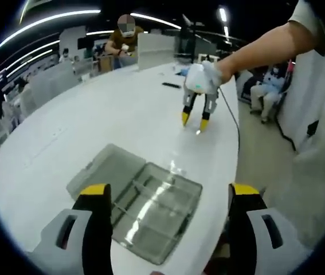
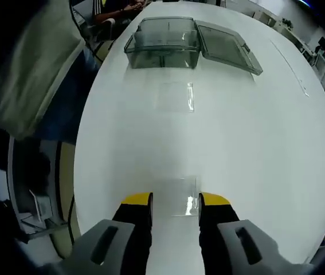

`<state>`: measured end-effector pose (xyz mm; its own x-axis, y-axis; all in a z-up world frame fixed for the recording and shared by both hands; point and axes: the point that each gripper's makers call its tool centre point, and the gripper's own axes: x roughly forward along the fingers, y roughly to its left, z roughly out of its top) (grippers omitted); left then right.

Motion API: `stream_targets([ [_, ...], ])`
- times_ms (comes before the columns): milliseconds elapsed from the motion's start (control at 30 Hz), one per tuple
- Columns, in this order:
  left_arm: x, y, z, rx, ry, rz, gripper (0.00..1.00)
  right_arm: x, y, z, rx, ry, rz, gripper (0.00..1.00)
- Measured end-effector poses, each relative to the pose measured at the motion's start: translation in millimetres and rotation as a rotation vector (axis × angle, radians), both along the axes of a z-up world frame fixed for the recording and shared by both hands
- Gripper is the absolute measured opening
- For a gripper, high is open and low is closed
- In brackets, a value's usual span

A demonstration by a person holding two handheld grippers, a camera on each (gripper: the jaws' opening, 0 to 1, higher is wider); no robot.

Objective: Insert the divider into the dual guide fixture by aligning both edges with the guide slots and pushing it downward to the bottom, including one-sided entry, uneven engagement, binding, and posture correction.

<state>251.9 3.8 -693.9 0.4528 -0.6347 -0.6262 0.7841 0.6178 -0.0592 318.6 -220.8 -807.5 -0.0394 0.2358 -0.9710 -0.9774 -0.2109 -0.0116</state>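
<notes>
Clear flat divider (image 2: 175,96) on glossy white table (image 2: 254,149); right gripper (image 2: 175,200) parted around another clear sheet, left gripper (image 1: 168,195) wide, empty.

Grey-bodied left tongs (image 1: 168,197) with black, yellow-tipped jaws, matching right tongs (image 2: 175,200) (white housing), person's white sleeve (image 1: 311,26)

The right gripper (image 2: 175,201) hangs low over the white table (image 2: 254,149), its yellow-tipped jaws apart on either side of a clear divider (image 2: 180,197) lying flat on the surface. A second clear divider (image 2: 175,95) lies farther ahead. Beyond it sits the transparent compartment box (image 2: 163,41), its hinged lid (image 2: 226,47) open to the right.
</notes>
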Motion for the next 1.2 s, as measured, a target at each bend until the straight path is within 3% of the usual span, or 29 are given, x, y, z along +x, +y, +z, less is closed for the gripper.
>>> stream_targets([
  [433,3.4,-4.4,2.6,-0.012,-0.002,-0.001,0.82,-6.3,19.8,15.6,0.018,-0.014,0.016,0.27],
  [1200,6.1,9.5,6.2,-0.012,0.001,0.026,0.81,-21.5,97.0,54.6,0.105,-0.037,0.103,0.27],
])
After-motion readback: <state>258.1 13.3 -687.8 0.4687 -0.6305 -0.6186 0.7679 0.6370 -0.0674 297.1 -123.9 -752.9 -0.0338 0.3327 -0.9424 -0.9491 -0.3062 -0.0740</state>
